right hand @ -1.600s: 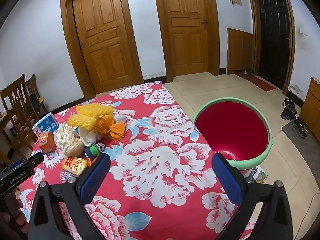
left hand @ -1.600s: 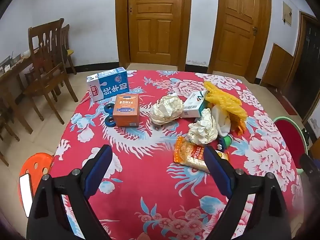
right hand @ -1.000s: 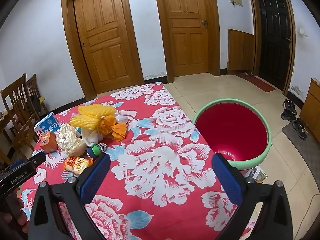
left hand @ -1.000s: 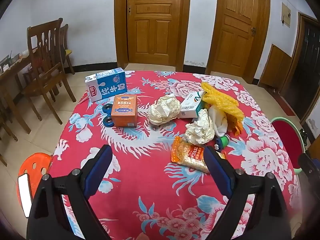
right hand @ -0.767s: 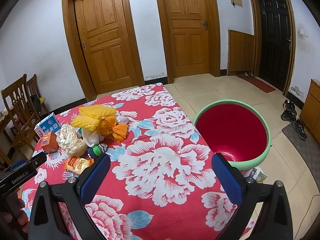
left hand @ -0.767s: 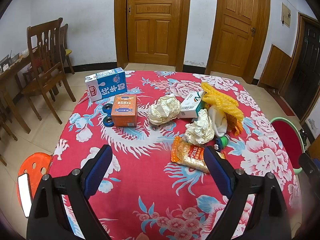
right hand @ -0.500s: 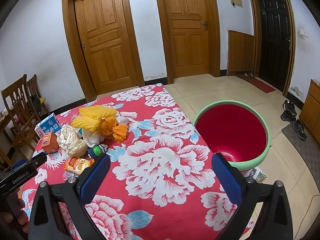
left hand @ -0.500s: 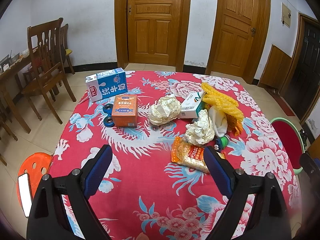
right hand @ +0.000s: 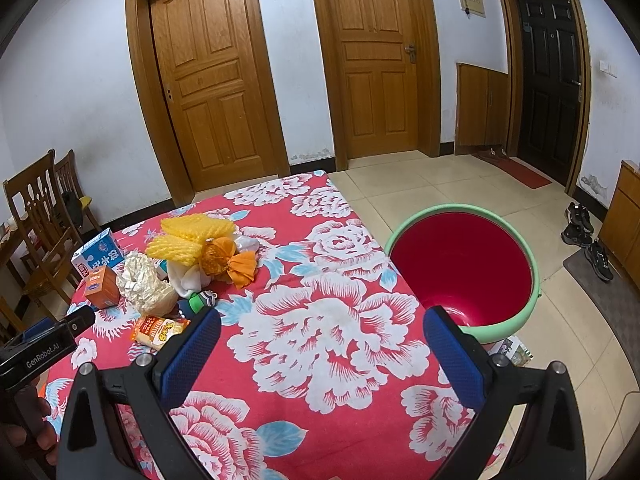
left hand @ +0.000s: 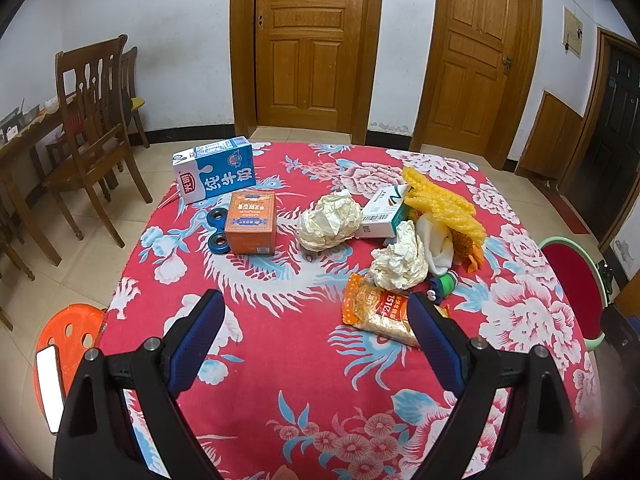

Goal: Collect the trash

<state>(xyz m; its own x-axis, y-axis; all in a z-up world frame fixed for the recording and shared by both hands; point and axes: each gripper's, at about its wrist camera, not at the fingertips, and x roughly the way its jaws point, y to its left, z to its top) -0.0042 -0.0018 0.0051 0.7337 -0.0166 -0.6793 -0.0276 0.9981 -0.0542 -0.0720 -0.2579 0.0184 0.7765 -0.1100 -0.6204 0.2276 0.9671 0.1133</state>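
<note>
Trash lies on a table with a red flowered cloth (left hand: pixel 280 340): a blue milk carton (left hand: pixel 214 170), an orange box (left hand: pixel 251 222), two crumpled paper balls (left hand: pixel 328 222) (left hand: pixel 400 258), a white-green box (left hand: pixel 382 216), yellow foam netting (left hand: pixel 440 200) and an orange snack packet (left hand: pixel 376 312). A red bin with a green rim (right hand: pixel 464 268) stands on the floor right of the table. My left gripper (left hand: pixel 316 304) is open and empty above the near cloth. My right gripper (right hand: pixel 320 320) is open and empty over the table's right side.
Wooden chairs (left hand: pixel 92 128) stand left of the table. An orange stool (left hand: pixel 60 332) with a phone on it sits at the near left. Shoes (right hand: pixel 588 240) and a mat lie on the floor at the right. Wooden doors are behind.
Both grippers have drifted only slightly; the views are almost the same. Nothing on the table has moved.
</note>
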